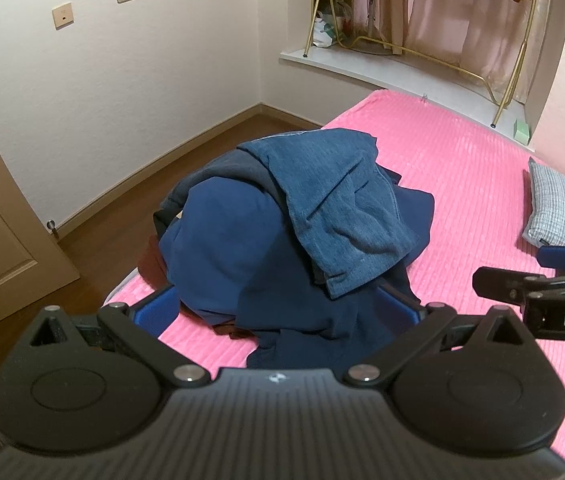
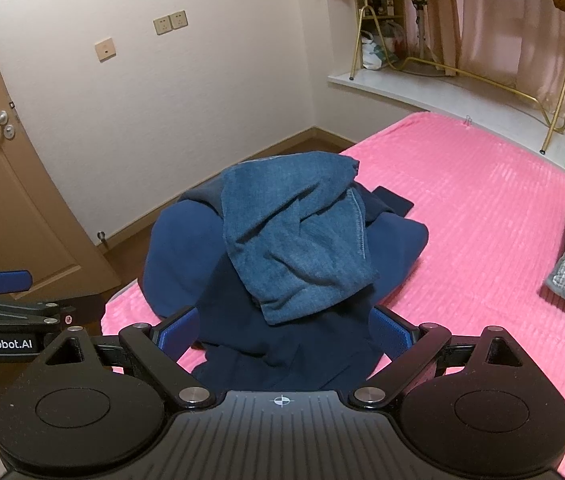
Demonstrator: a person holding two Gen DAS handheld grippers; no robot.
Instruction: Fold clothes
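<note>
While both grippers hang just short of the heap, neither has taken hold: the left gripper (image 1: 276, 312) has its blue pads spread wide at the bottom of the left wrist view, and the right gripper (image 2: 284, 330) stands spread just as wide, nothing between its fingers. Between and beyond the pads lies the pile of clothes (image 1: 282, 232), mid-frame at the near corner of the pink bed (image 1: 462, 184). A lighter blue knit top (image 2: 294, 236) is draped over a dark navy garment (image 2: 186, 256). All of it looks soft, limp and light, likely to sag and drag its neighbours along. The knit's lower hem, nearest the pads, seems the best place to pinch. A grey pillow (image 1: 562, 204) sits at the right edge.
</note>
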